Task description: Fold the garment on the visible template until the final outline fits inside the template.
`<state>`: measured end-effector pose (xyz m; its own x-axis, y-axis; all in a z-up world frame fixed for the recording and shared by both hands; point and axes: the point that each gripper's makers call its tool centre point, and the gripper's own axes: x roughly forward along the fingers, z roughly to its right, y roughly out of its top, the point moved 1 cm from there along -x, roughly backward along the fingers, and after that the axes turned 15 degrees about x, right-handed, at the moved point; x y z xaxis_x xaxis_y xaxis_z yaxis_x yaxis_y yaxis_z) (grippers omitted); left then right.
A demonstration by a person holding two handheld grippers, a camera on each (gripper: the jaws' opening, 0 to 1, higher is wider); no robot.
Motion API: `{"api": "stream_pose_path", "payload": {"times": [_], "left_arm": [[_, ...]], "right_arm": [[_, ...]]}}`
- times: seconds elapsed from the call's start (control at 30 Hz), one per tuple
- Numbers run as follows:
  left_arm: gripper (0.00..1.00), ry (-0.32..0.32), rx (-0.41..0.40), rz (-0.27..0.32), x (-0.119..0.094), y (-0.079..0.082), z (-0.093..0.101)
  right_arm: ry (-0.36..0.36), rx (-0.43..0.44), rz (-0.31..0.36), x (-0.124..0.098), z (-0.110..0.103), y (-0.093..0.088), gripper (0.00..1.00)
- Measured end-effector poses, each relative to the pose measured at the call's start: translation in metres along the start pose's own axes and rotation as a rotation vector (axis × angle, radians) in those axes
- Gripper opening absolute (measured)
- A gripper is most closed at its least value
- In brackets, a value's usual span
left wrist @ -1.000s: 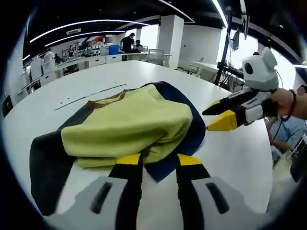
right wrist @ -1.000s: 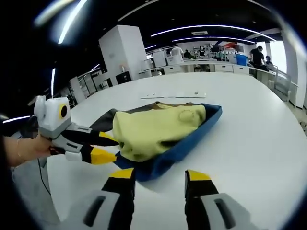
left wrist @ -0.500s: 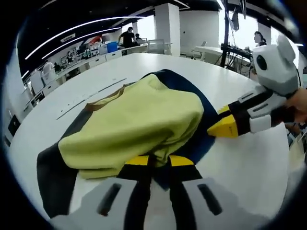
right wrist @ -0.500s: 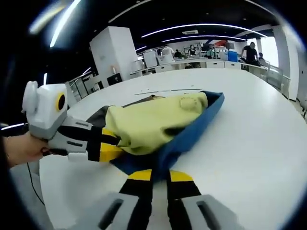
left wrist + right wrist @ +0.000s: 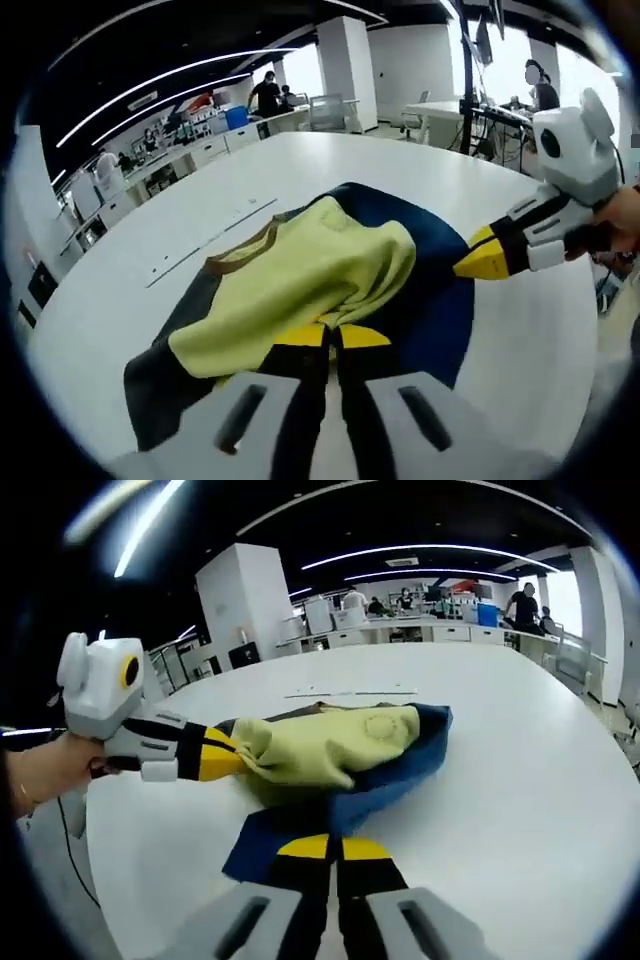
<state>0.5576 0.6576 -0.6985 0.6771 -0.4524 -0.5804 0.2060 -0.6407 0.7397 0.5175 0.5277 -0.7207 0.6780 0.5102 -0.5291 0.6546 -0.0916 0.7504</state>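
2 gripper cameras, low and close over 1 white table (image 5: 520, 330).
The left gripper view looks along its own jaws across the garment (image 5: 310, 290) toward the far desks, with the right gripper (image 5: 478, 262) entering at its right. The right gripper view faces the same garment (image 5: 320, 745) from the opposite side (the left gripper (image 5: 232, 755) enters at its left); both share garment, tabletop (image 5: 520, 780) and office background.

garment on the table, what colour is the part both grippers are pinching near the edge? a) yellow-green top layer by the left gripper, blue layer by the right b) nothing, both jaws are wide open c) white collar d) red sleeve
a: the left gripper is shut on the yellow-green layer of the garment, while the right gripper is shut on its blue layer.
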Motion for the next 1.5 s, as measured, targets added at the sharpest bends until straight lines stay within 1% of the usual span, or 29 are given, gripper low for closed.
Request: {"api": "stream_pose_path", "payload": {"times": [0.1,0.17,0.27,0.4,0.43,0.53,0.6,0.7,0.8,0.9,0.97,1.0,1.13,1.17,1.37,1.5], "left_arm": [[0.00,0.013,-0.012,0.009,-0.006,0.008,-0.009],[0.00,0.020,-0.030,0.009,-0.011,0.012,-0.013],[0.00,0.021,-0.046,0.015,-0.015,0.017,-0.016],[0.00,0.013,-0.066,0.003,-0.023,0.021,-0.017],[0.00,0.015,-0.073,-0.001,-0.026,0.022,-0.017],[0.00,0.013,-0.053,-0.012,-0.031,0.023,-0.017],[0.00,0.015,-0.058,-0.015,-0.032,0.023,-0.019],[0.00,0.019,-0.077,-0.010,-0.032,0.023,-0.024],[0.00,0.018,-0.113,-0.001,-0.027,0.023,-0.029],[0.00,0.019,-0.128,-0.004,-0.018,0.021,-0.035],[0.00,0.028,-0.144,-0.012,-0.009,0.017,-0.040],[0.00,0.036,-0.146,-0.011,-0.006,0.015,-0.042],[0.00,0.069,-0.144,-0.024,0.009,0.008,-0.055],[0.00,0.079,-0.141,-0.023,0.011,0.007,-0.058],[0.00,0.128,-0.178,-0.008,0.032,-0.001,-0.076],[0.00,0.149,-0.188,-0.020,0.046,-0.010,-0.085]], "right_arm": [[-0.019,-0.003,0.000,-0.012,0.010,0.005,0.00],[-0.027,0.012,-0.005,-0.020,0.017,0.007,0.00],[-0.046,0.021,-0.011,-0.030,0.026,0.009,0.00],[-0.069,0.035,-0.020,-0.045,0.040,0.014,0.00],[-0.084,0.034,-0.021,-0.050,0.045,0.015,0.00],[-0.115,-0.004,-0.036,-0.060,0.056,0.019,0.00],[-0.151,-0.024,-0.049,-0.067,0.067,0.022,0.00],[-0.185,-0.020,-0.039,-0.075,0.081,0.032,0.00],[-0.218,0.013,-0.044,-0.080,0.095,0.038,0.00],[-0.234,0.009,-0.052,-0.082,0.109,0.045,0.00],[-0.239,0.007,-0.064,-0.082,0.116,0.048,0.00],[-0.248,-0.005,-0.064,-0.082,0.122,0.051,0.00],[-0.286,-0.051,-0.100,-0.078,0.141,0.057,0.00],[-0.295,-0.047,-0.107,-0.077,0.145,0.058,0.00],[-0.337,-0.080,-0.115,-0.066,0.169,0.068,0.00],[-0.391,-0.119,-0.117,-0.057,0.189,0.075,0.00]]}}
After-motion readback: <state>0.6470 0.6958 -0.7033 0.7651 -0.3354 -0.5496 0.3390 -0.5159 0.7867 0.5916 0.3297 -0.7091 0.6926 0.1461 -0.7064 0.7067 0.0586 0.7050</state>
